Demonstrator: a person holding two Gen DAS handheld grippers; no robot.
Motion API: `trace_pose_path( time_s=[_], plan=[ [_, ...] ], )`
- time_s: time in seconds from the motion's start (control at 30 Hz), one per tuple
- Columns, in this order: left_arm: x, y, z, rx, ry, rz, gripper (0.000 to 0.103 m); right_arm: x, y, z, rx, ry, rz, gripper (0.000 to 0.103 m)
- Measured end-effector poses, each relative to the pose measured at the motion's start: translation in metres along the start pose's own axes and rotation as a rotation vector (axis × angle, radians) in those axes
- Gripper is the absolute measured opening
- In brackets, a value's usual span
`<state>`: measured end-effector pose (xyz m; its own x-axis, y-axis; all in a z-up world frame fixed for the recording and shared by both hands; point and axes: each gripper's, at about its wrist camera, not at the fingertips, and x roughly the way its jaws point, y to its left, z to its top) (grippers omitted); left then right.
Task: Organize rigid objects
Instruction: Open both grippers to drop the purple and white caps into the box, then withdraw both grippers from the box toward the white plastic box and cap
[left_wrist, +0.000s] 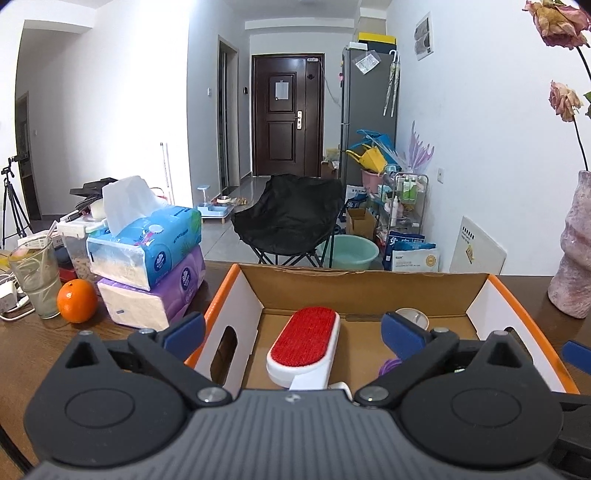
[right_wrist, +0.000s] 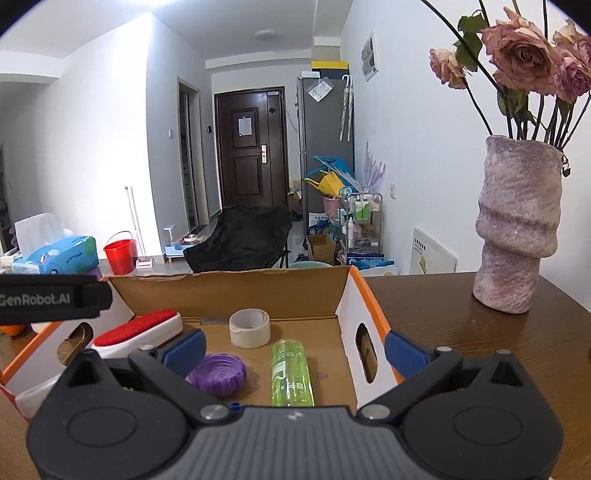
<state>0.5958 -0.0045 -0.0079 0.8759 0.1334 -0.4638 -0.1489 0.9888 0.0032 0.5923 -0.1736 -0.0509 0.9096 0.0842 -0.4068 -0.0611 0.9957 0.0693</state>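
Indoors | brown wooden table (right_wrist: 443, 314) | cardboard box (right_wrist: 229, 291) | dark door (right_wrist: 251, 147)

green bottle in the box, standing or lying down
Lying down: the green bottle rests on its side on the cardboard box floor, beside the purple lid.

Red-and-white lint brush (left_wrist: 304, 345), purple lid (right_wrist: 218, 373), clear green bottle (right_wrist: 291, 373), orange-edged box (right_wrist: 373, 306) (brown inside)

This is a lived-in flat, seen from a dark wooden table (right_wrist: 461, 314). At twelve o'clock a dark brown panelled entrance door (left_wrist: 284, 114) closes the tiled hallway; a grey fridge (left_wrist: 365, 110) stands at one o'clock, a black folding camp chair (left_wrist: 291, 214) nearer, a mottled pink vase of dried roses (right_wrist: 517, 229) at two o'clock.
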Motion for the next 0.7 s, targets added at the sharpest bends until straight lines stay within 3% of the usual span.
trace_pose_path(
  time_s=[0.7],
  plan=[
    [-0.047,0.004,-0.013,-0.021,-0.027,-0.035,0.103,-0.047,-0.013,-0.007,-0.01,-0.016,-0.025,0.103]
  ],
)
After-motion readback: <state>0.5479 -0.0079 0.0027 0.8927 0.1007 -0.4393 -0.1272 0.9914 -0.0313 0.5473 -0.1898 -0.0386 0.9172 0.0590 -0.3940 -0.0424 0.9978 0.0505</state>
